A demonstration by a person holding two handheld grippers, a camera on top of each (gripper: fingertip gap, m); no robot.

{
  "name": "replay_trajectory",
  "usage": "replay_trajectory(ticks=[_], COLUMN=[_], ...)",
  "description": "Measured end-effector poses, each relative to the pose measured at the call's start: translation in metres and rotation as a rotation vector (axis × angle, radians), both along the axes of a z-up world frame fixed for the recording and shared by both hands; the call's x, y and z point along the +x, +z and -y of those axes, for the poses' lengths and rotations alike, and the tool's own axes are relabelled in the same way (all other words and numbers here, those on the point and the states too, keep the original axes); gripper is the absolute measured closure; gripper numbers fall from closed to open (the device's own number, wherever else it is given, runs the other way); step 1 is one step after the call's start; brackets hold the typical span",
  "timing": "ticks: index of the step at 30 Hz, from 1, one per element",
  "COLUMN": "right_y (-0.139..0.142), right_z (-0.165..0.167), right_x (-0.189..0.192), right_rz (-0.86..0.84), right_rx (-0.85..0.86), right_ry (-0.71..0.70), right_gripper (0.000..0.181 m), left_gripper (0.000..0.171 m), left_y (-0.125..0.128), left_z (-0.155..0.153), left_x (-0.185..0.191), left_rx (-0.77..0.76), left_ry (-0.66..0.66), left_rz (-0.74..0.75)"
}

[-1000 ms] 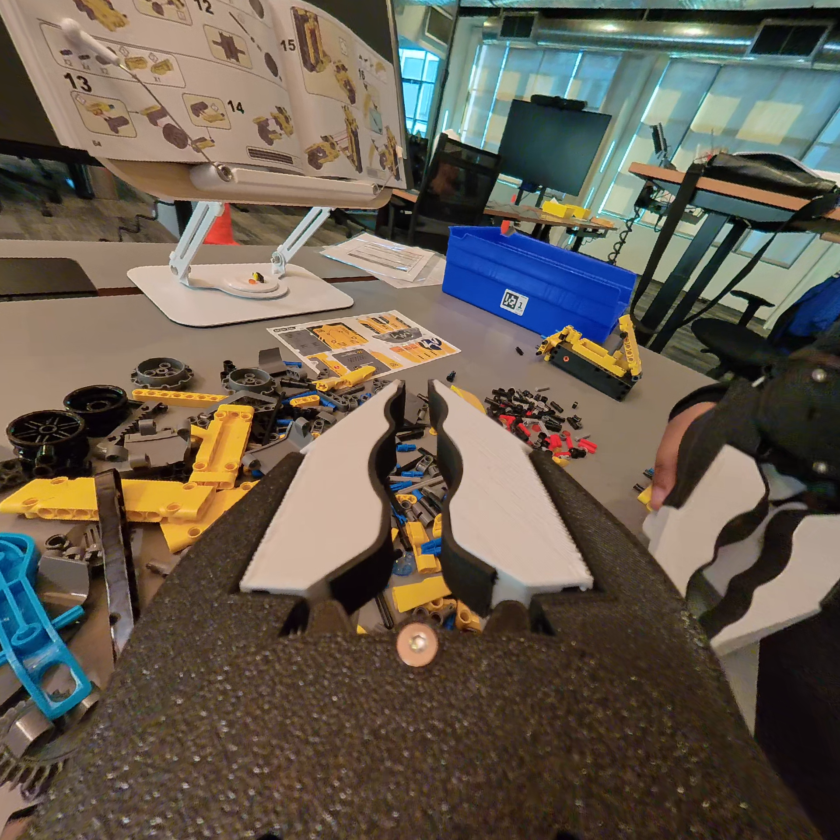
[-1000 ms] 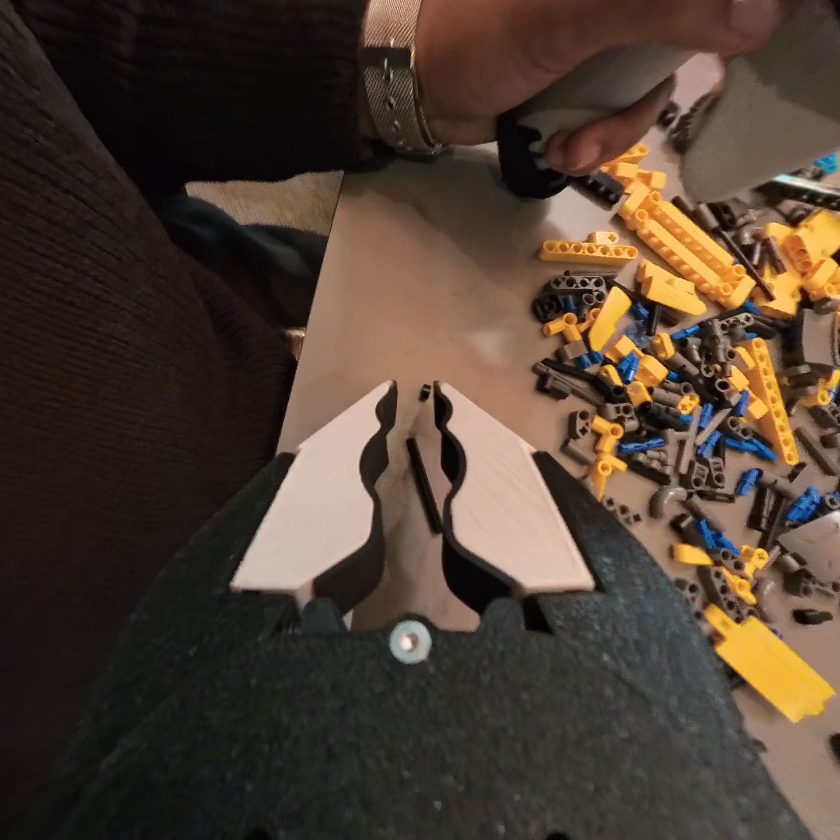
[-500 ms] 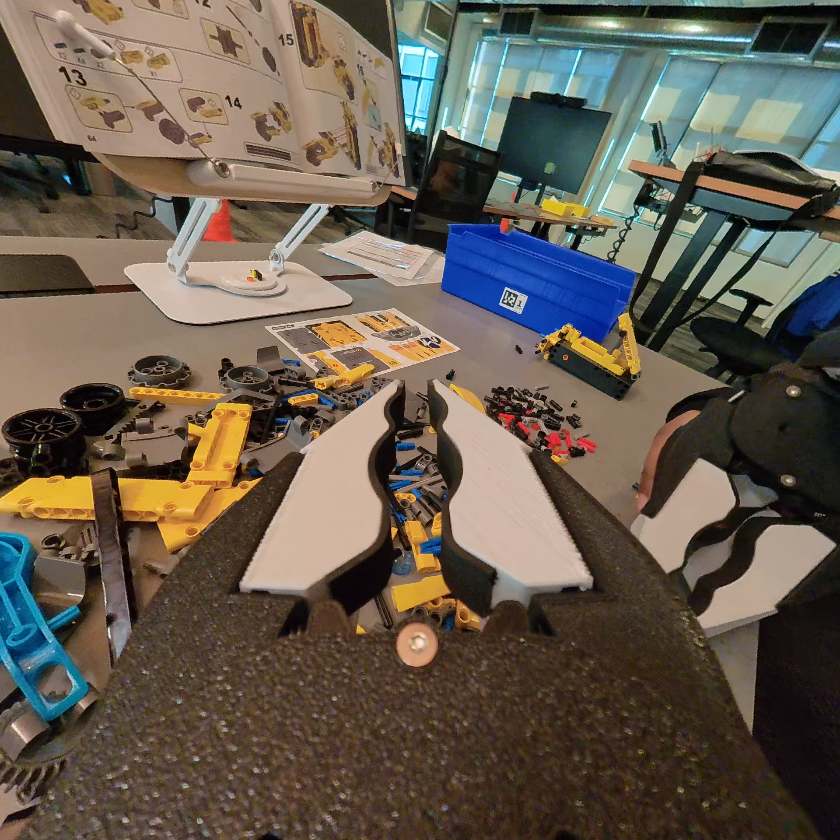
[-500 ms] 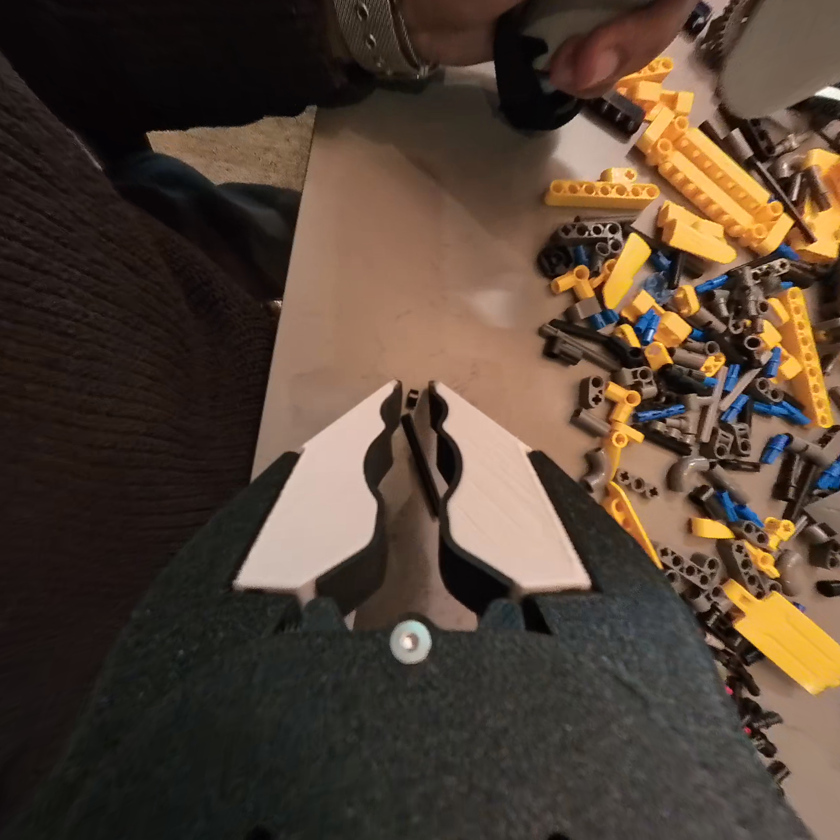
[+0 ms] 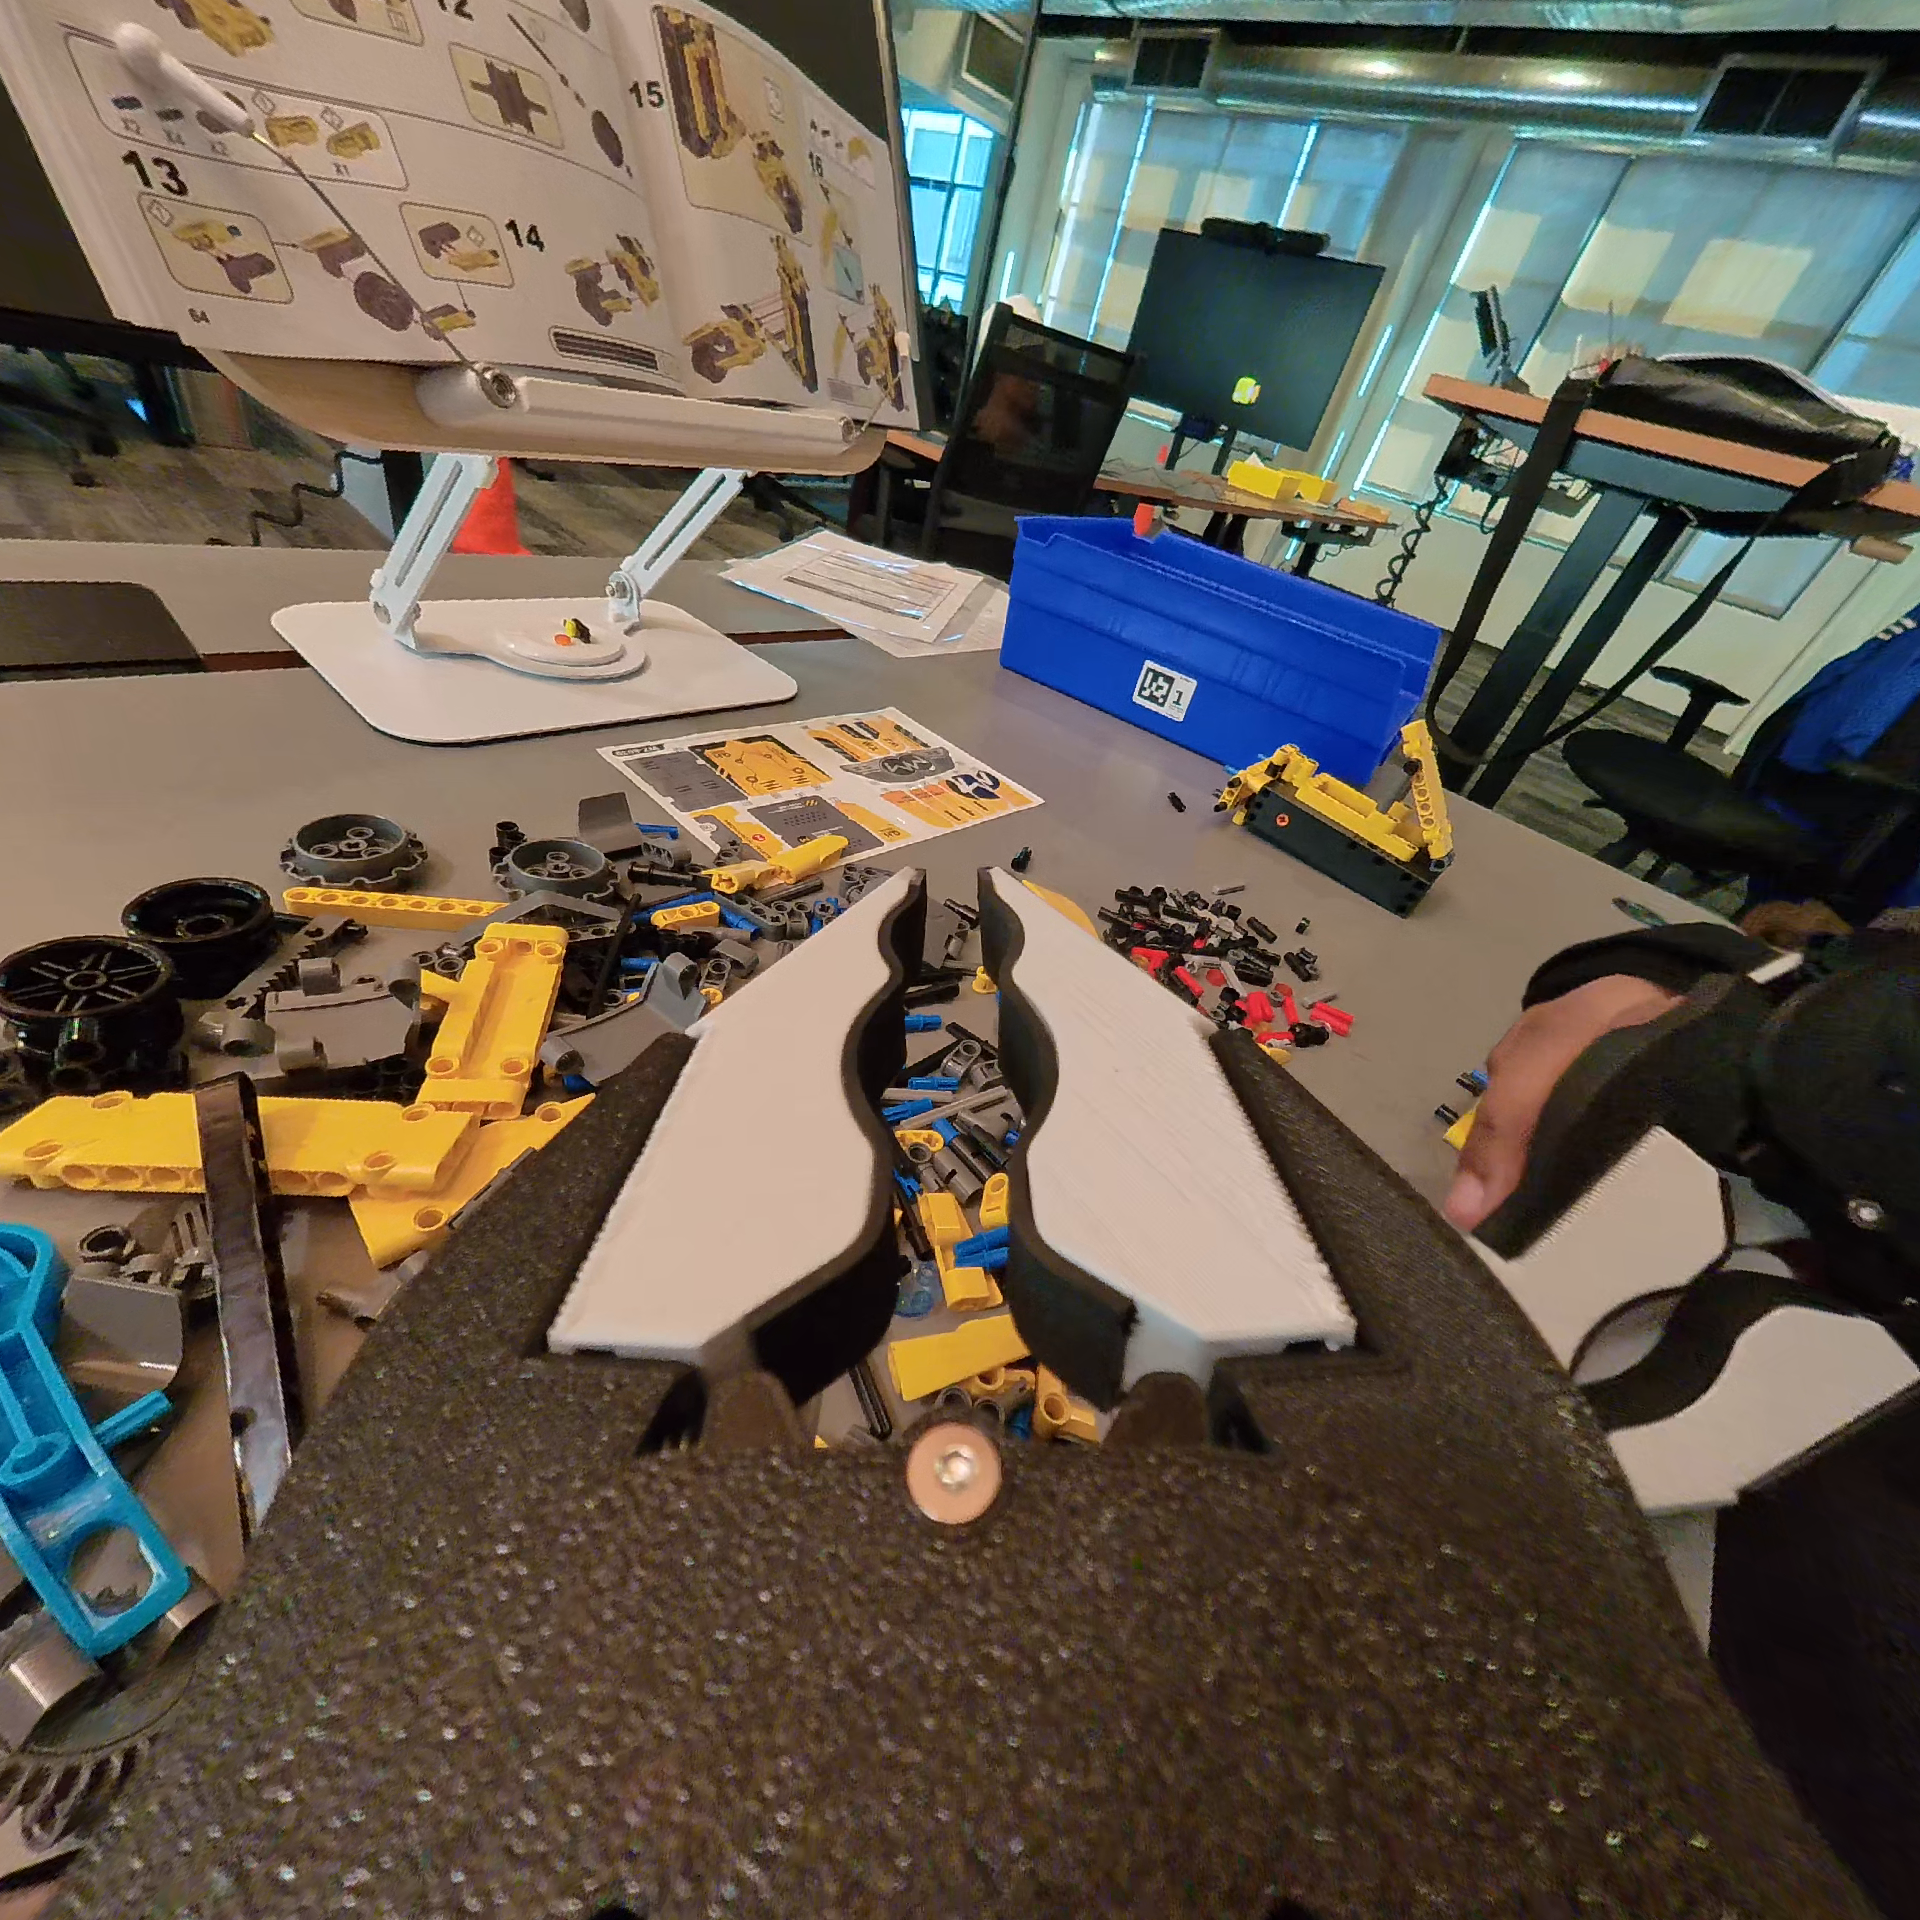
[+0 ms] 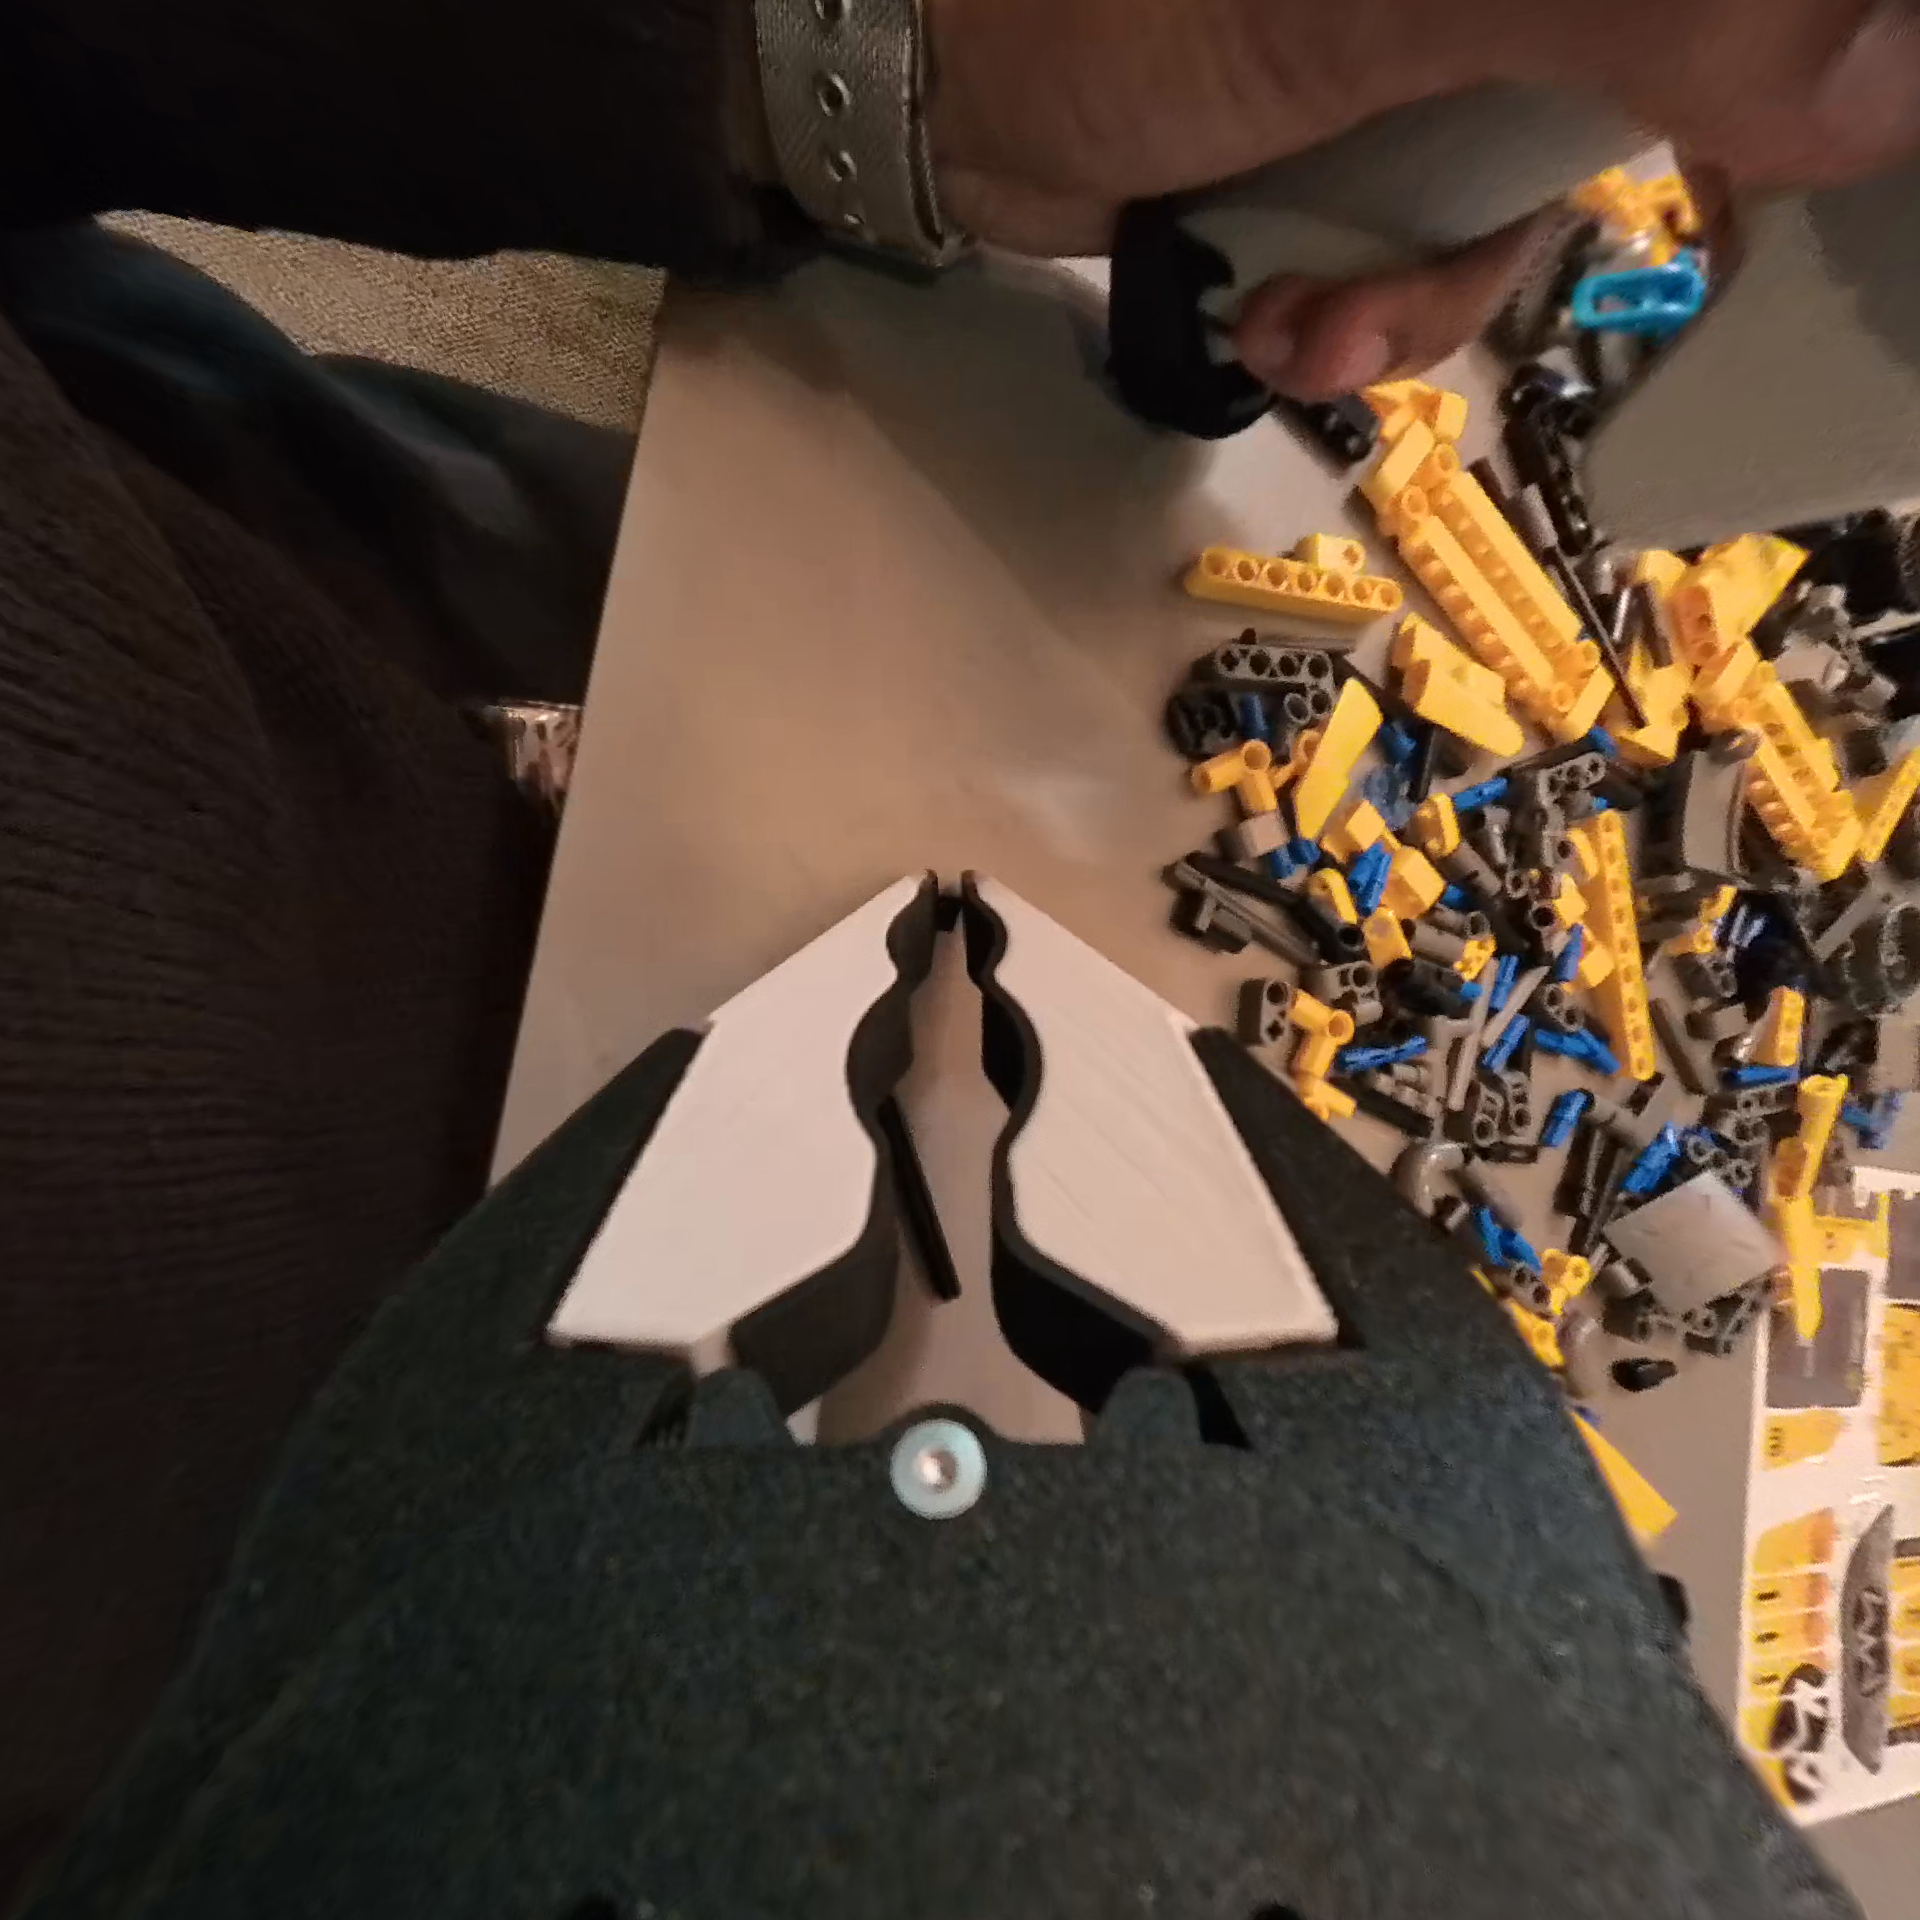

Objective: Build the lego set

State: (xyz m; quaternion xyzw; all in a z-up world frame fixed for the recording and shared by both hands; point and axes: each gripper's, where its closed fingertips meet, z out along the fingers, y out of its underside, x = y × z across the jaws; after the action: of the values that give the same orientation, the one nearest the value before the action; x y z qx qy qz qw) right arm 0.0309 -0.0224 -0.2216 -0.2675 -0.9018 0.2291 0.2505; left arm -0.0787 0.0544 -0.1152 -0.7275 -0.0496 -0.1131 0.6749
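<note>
**Left wrist view.** Your left gripper (image 5: 951, 894) hangs over a heap of loose building pieces (image 5: 623, 987) on the grey table (image 5: 208, 748). Its jaws stand a narrow gap apart and hold nothing. At 10 o'clock an open instruction booklet (image 5: 468, 156) rests on a white stand (image 5: 530, 675). A sticker sheet (image 5: 821, 779) lies at 12 o'clock. At 1 o'clock are a blue bin (image 5: 1226, 644) and, just in front of it, a half-built yellow model (image 5: 1340, 821). Black wheels (image 5: 83, 987) sit at 9 o'clock, and red and black pins (image 5: 1226, 956) near 2 o'clock.

**Right wrist view.** Your right gripper (image 6: 948, 904) is low over the bare near edge of the table. Its tips are drawn almost together on a small black peg (image 6: 948, 916) (motion blur makes the contact hard to confirm). A thin black rod (image 6: 920, 1195) lies on the table beneath the fingers, untouched. The heap spreads from 1 to 4 o'clock. Your left hand (image 6: 1351, 125) shows at 1 o'clock.
</note>
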Motion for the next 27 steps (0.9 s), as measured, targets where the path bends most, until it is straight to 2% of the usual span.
replay_trajectory(ticks=[5, 10, 15, 21, 27], right_y=[-0.001, 0.006, 0.012, 0.015, 0.007], right_z=[0.013, 0.012, -0.010, -0.055, -0.053], right_x=[0.009, 0.013, 0.013, 0.030, 0.042], right_rz=[0.067, 0.081, 0.086, 0.128, 0.191], right_rx=[-0.066, -0.139, -0.152, -0.110, -0.170], right_ry=[0.029, 0.013, -0.059, -0.127, -0.089], right_gripper=[0.173, 0.168, 0.168, 0.168, 0.165], left_gripper=[0.162, 0.162, 0.162, 0.162, 0.163], left_y=[0.000, 0.001, 0.001, 0.000, -0.001], left_z=[0.000, 0.001, 0.001, 0.001, 0.000], left_x=[0.000, 0.001, 0.001, 0.001, 0.001], left_rx=[0.003, 0.006, 0.006, 0.004, -0.002], left_ry=[-0.002, -0.004, -0.005, -0.009, -0.008], left_rz=[0.002, 0.005, 0.009, 0.014, 0.009])
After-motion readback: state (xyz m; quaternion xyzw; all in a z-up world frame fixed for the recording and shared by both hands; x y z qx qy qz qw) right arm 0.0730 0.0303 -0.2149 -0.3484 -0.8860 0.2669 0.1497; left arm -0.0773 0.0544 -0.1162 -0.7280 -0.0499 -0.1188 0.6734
